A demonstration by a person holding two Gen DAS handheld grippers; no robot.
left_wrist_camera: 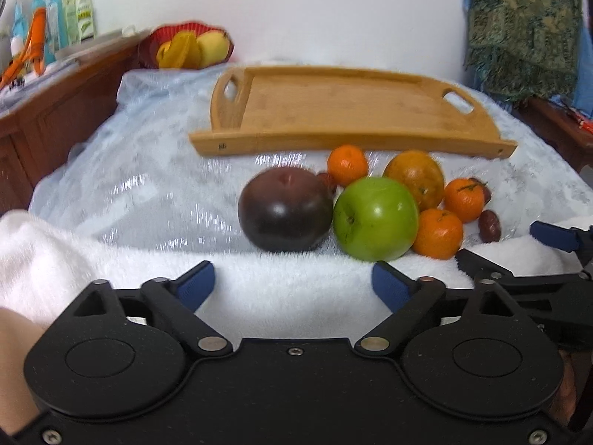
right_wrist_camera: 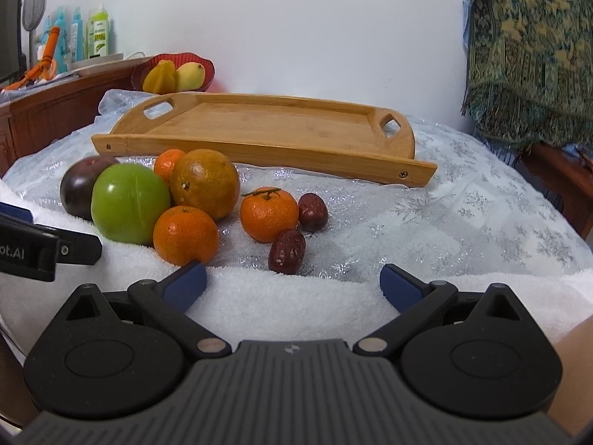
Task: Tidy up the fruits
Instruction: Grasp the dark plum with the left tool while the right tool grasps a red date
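Both my grippers, left gripper [left_wrist_camera: 292, 285] and right gripper [right_wrist_camera: 292, 285], sit spread wide with nothing between the pads, over the white towel [right_wrist_camera: 289, 307]. Nothing picked yet, I reckon — next I need to close in on the green apple [left_wrist_camera: 376, 218], just ahead of the left fingers, then reach the empty wooden tray [right_wrist_camera: 259, 126] beyond the pile.

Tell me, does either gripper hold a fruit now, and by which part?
Nothing is held. The left gripper and the right gripper are both open over the white towel.
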